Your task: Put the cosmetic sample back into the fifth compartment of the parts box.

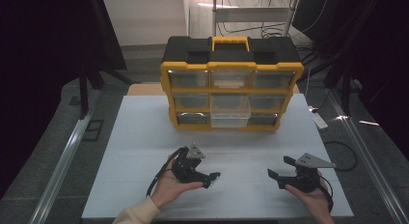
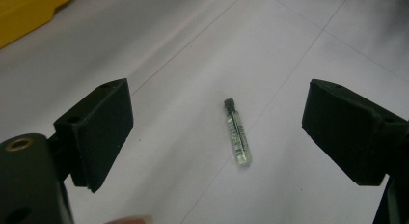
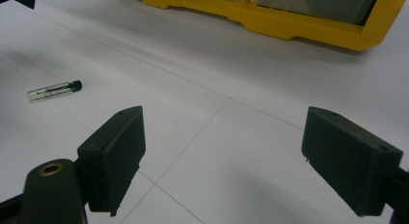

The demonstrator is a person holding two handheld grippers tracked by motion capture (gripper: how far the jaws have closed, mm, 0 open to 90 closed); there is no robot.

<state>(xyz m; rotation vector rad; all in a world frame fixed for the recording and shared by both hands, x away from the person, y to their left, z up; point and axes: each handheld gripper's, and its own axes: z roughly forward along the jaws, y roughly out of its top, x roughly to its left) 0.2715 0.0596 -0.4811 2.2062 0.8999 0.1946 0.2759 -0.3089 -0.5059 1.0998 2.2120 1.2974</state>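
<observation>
A small clear glass vial [image 2: 238,134] with a dark cap lies flat on the white tabletop [image 1: 140,142]. My left gripper [image 2: 219,108] is open, held low, with the vial on the table ahead between its jaws and untouched. In the high view that gripper [image 1: 202,172] sits left of centre near the front edge, with the vial [image 1: 215,175] at its tip. My right gripper [image 1: 280,167] is open and holds nothing, to the right, jaws pointing left. From the right gripper [image 3: 226,132] the vial [image 3: 53,91] lies far left.
A yellow-and-black drawer organizer [image 1: 231,64] stands at the back centre, its yellow base [image 3: 289,21] ahead of the right gripper. Its bottom middle drawer [image 1: 230,119] is pulled out slightly. Metal rails [image 1: 67,156] flank the table, and cables [image 1: 345,156] lie to the right.
</observation>
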